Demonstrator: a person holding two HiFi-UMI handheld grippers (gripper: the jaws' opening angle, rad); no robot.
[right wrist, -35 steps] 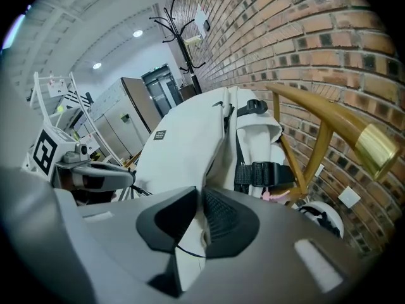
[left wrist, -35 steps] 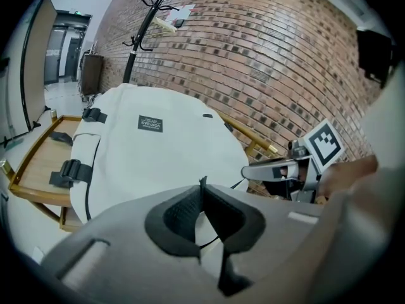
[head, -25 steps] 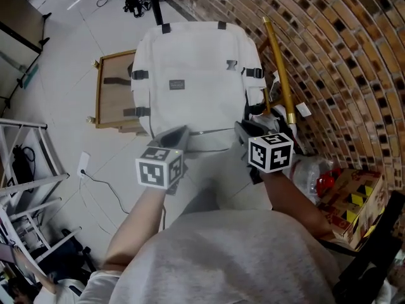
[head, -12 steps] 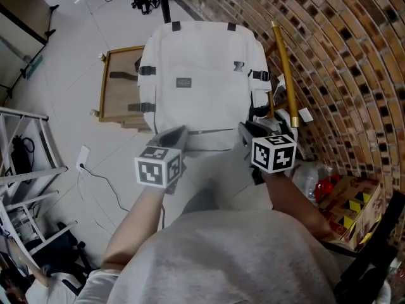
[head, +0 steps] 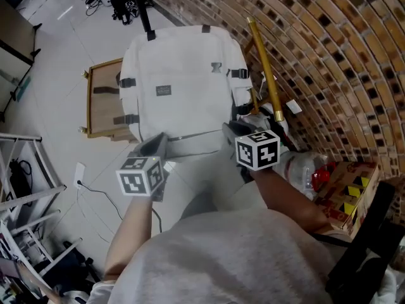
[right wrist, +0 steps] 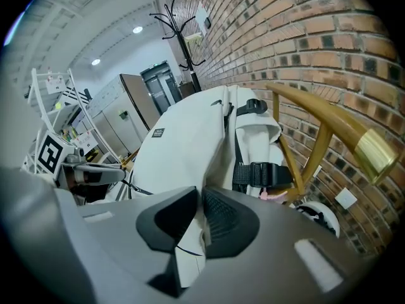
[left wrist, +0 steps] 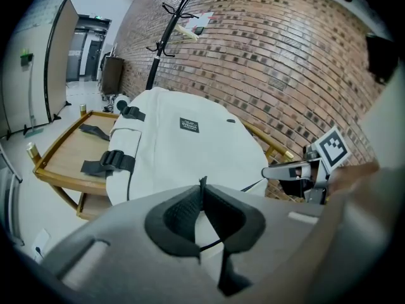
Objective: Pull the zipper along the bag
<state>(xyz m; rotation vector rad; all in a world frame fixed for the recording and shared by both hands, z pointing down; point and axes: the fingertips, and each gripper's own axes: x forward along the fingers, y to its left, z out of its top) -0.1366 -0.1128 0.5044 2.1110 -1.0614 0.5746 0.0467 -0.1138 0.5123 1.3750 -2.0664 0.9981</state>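
A white backpack (head: 180,87) stands upright on a wooden chair, and a dark zipper line (head: 193,135) runs across its near edge. My left gripper (head: 157,145) sits at the left end of that line. In the left gripper view its jaws (left wrist: 201,185) are pinched on a thin dark tab, by its look the zipper pull. My right gripper (head: 231,132) is at the right end of the line. In the right gripper view its jaws (right wrist: 199,192) are shut on a fold of the backpack's white fabric (right wrist: 190,246). Black side straps and buckles (right wrist: 262,173) hang on the bag's right side.
The wooden chair seat (head: 101,100) juts out left of the bag. A brass-coloured bar (head: 262,68) leans along the brick wall (head: 329,56) on the right. A cardboard box (head: 345,189) and a plastic bag (head: 304,170) lie at the right. A metal rack (head: 25,189) and a floor cable (head: 95,185) are at the left.
The whole scene has slid left in the head view. Both grippers keep their places at the two ends of the zipper line, still shut.
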